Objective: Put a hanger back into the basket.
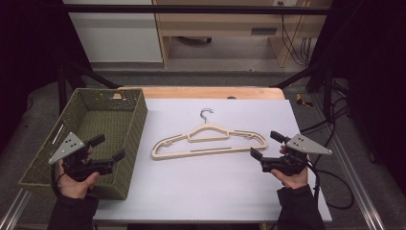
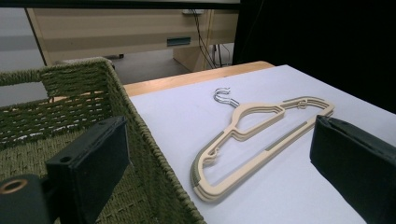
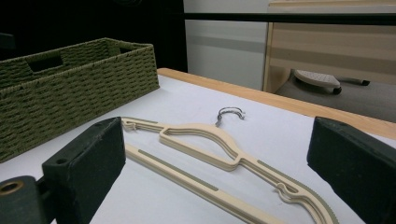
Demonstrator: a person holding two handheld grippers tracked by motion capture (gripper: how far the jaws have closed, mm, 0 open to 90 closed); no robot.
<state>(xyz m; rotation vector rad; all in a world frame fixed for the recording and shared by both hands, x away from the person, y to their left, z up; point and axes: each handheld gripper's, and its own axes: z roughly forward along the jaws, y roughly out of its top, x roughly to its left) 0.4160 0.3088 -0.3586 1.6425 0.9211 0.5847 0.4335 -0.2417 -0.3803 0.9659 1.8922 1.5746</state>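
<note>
Your jaws stand apart on both grippers, nothing between them. The hangers [image 1: 209, 140] lie flat ahead of the right gripper [image 1: 263, 145], long axis running across its jaws, so it is nearer; the left gripper [image 1: 107, 147] hangs over the basket [image 1: 136, 122] rim.

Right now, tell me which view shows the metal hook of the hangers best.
The high view: the hook shows whole from above. The left gripper view and right gripper view show it low and foreshortened.

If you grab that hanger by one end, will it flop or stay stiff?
The hanger stack looks like thin rigid plastic, so probably stiff and light. Lying flat on the smooth white table, it may slide when nudged. The stacked pieces might shift apart.
</note>
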